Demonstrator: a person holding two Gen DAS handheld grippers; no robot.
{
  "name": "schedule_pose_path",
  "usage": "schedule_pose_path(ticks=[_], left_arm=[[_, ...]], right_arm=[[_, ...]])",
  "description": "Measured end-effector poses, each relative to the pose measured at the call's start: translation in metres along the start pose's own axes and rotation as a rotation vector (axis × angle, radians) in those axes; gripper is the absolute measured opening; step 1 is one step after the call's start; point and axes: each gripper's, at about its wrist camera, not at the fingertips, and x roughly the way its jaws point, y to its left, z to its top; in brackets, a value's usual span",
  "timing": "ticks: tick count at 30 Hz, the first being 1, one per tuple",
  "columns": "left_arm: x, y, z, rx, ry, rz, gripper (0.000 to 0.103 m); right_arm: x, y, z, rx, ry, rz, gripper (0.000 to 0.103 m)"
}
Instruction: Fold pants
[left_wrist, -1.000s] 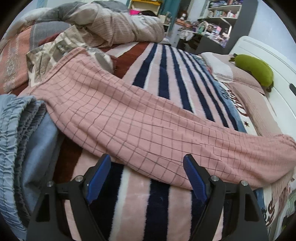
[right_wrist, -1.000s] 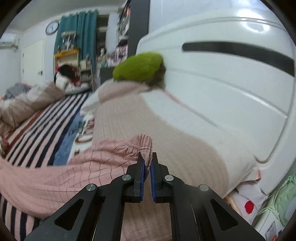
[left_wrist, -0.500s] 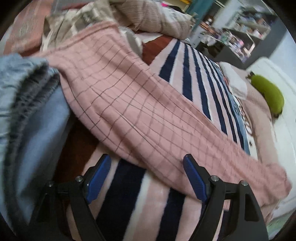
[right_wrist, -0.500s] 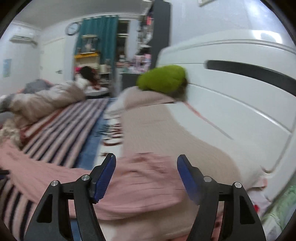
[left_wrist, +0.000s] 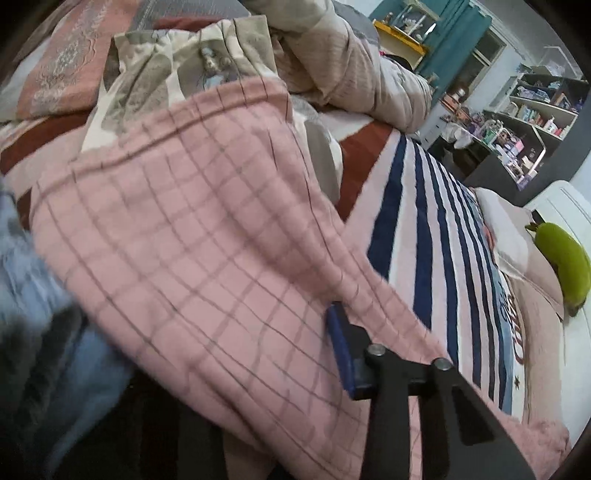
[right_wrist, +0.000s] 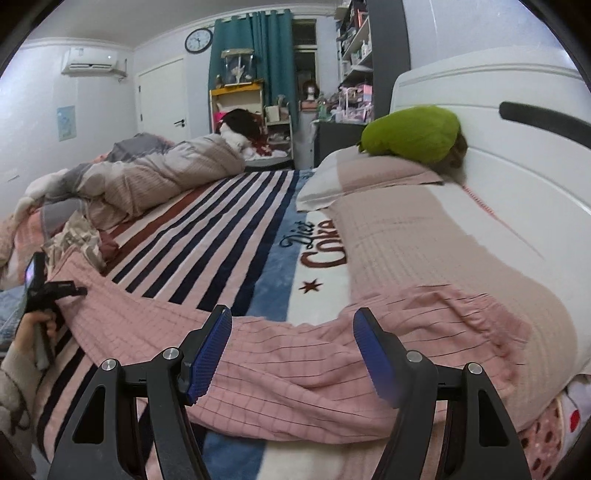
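Note:
Pink checked pants (left_wrist: 203, 240) lie stretched across the striped bed blanket (right_wrist: 207, 236), one gathered end resting on the long beige pillow (right_wrist: 424, 251). My left gripper (left_wrist: 303, 321) is closing on a fold of the pants near their wide end. One blue pad (left_wrist: 341, 350) presses the cloth, and the other finger is hidden under it. In the right wrist view the left gripper (right_wrist: 55, 291) sits at the far left with the cloth drawn up to it. My right gripper (right_wrist: 291, 350) stands open just above the pants (right_wrist: 277, 369), nothing between its pads.
A green plush (right_wrist: 410, 136) lies on a pillow against the white headboard (right_wrist: 498, 147). A rumpled duvet (right_wrist: 166, 173) fills the far side of the bed. A blue-grey garment (left_wrist: 37, 295) and a patterned cloth (left_wrist: 166, 81) lie beside the pants' wide end.
The right gripper opened, let go of the pants' gathered end and drew back from the pillow. The left gripper moved onto the pants and its jaws narrowed on the cloth.

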Motion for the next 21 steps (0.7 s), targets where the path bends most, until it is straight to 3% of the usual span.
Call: schedule_pose_path(ticks=[3, 6, 10, 15, 18, 21], left_arm=[[-0.001, -0.008, 0.007, 0.050, -0.030, 0.022, 0.013], [-0.009, -0.015, 0.010, 0.094, -0.071, 0.035, 0.007], [-0.036, -0.037, 0.005, 0.229, -0.145, 0.036, 0.007], [-0.071, -0.072, -0.005, 0.406, -0.196, -0.054, 0.006], [-0.083, -0.098, -0.022, 0.517, -0.153, -0.151, 0.006], [-0.077, -0.116, -0.049, 0.579, -0.049, -0.235, 0.006]], right_arm=[[0.011, 0.002, 0.000, 0.015, 0.009, 0.023, 0.065], [0.016, 0.004, -0.003, 0.022, 0.020, 0.040, 0.065], [0.019, 0.006, -0.006, 0.033, 0.028, 0.060, 0.065], [0.014, 0.000, -0.007, 0.056, 0.017, 0.070, 0.065], [0.010, -0.007, -0.007, 0.079, 0.010, 0.080, 0.065], [0.005, -0.012, -0.010, 0.087, 0.004, 0.082, 0.065]])
